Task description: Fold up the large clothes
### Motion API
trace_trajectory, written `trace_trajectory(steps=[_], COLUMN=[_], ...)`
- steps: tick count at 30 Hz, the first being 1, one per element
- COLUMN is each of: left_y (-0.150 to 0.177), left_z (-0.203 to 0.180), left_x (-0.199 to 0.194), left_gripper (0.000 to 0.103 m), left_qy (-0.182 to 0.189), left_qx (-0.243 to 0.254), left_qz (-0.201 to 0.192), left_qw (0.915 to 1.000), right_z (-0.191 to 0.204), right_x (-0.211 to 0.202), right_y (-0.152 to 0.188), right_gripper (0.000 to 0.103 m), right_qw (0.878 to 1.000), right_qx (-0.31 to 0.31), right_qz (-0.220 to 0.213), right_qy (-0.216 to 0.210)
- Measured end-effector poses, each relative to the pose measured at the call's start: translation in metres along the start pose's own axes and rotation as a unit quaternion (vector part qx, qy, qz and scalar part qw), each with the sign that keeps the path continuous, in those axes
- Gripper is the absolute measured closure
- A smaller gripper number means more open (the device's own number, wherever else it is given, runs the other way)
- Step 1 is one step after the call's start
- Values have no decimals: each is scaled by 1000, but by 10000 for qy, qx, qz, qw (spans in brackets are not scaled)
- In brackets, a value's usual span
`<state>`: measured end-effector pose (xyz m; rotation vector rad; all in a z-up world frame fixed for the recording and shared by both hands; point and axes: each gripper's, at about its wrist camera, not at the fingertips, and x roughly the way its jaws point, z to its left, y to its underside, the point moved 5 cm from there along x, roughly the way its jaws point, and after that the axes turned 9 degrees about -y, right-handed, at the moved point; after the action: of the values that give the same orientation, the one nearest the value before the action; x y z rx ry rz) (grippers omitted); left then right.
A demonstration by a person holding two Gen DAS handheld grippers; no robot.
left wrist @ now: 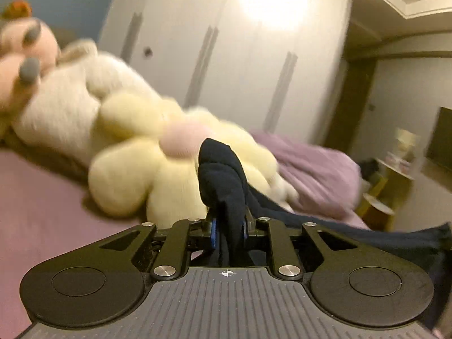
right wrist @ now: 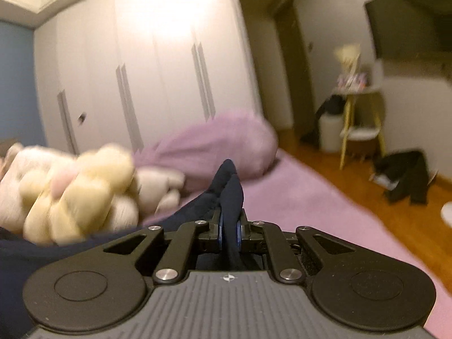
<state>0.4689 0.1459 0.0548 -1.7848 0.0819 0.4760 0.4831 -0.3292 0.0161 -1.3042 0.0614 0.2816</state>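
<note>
You've got the dark garment (left wrist: 223, 175) pinched in both the left gripper (left wrist: 228, 230) and right gripper (right wrist: 229, 233), lifted over the bed (right wrist: 296, 197). It looks soft and floppy, probably sags between grips, so hold by corners and keep it taut.

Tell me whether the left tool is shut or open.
Shut: the left tool pinches a bunched fold of the dark navy garment between its blue pads.

I see a bed (right wrist: 296, 197) in a pink-purple sheet; plush toys (left wrist: 135, 152) lie at ten o'clock, a bunched purple duvet (right wrist: 214, 144) at twelve.
</note>
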Motion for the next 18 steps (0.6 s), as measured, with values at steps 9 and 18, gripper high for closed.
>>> trace_trajectory(steps=[9,18], left_y=[84,158], left_z=[-39,-12], left_x=[133,190], left_gripper=[82,60], left_qy=[-1242,-1358], left_qx=[565,365], left_qz=[-63,414], left_qw=[9906,9892], right_z=[13,-13], right_x=[116,182], right_y=[47,131], right_gripper=[94,91], right_qw=[9917,9806], right_qx=[-800,-1213], right_qz=[-71,752], right_qy=[1000,1342])
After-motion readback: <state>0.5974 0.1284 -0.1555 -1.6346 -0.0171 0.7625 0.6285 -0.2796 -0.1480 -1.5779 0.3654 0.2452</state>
